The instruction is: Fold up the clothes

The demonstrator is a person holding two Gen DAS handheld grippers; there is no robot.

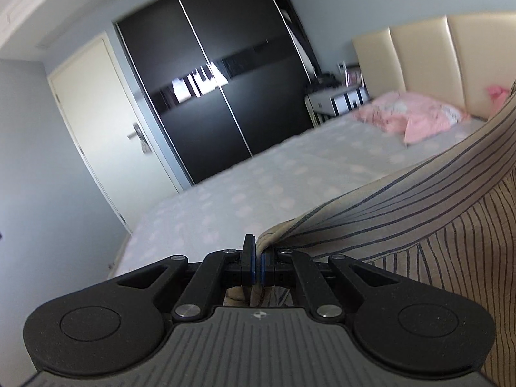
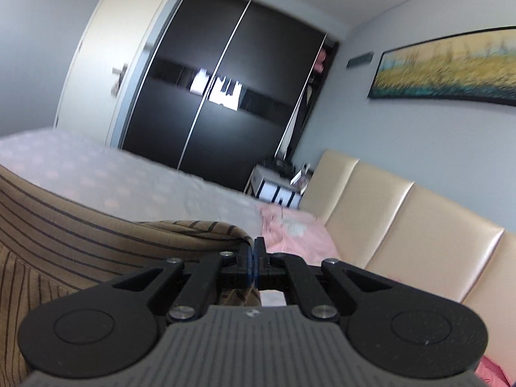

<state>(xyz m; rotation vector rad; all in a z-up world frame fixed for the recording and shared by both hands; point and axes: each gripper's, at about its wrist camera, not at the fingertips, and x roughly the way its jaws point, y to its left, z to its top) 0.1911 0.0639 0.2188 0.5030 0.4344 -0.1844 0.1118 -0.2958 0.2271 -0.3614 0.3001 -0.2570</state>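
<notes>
Left tool [image 1: 258, 262] and right tool [image 2: 253, 258], both clamped tight on the striped garment [image 1: 403, 200] edge, lower centre: light, limp cloth, best gripped at corners.

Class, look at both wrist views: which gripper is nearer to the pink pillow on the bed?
The right gripper: the pink pillow lies just beyond its fingertips. From the left gripper, the pillow sits far across the bed. Both are shut on the striped garment.

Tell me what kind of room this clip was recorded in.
A home bedroom, most likely: a bed with a padded cream headboard and pink pillow, plus a black sliding-door wardrobe beside a white door.
</notes>
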